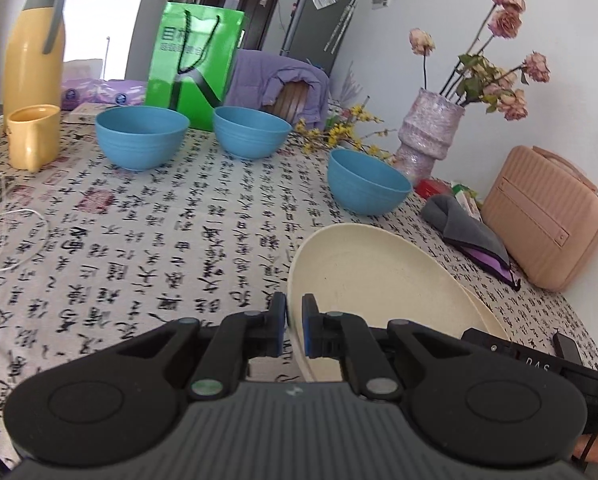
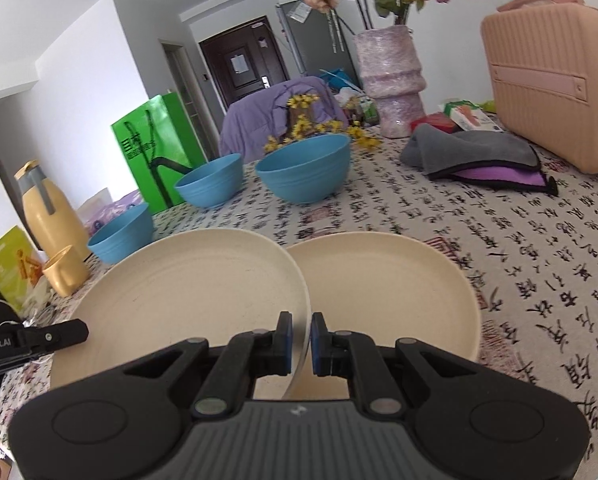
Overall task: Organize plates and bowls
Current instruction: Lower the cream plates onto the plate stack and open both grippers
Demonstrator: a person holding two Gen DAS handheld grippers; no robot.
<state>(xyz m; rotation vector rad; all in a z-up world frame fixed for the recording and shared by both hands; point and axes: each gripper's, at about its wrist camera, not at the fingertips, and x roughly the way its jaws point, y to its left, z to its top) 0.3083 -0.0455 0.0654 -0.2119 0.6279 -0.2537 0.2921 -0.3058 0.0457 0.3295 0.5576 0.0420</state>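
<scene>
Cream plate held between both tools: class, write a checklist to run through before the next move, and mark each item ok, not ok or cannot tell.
1. Left tool shut on the upper cream plate rim: ok.
2. Right tool shut on the same plate's opposite rim: ok.
3. Upper plate centred over the second cream plate: not ok, offset.
4. Nearest blue bowl apart from both plates: ok.
5. Plates touching each other: cannot tell.
</scene>
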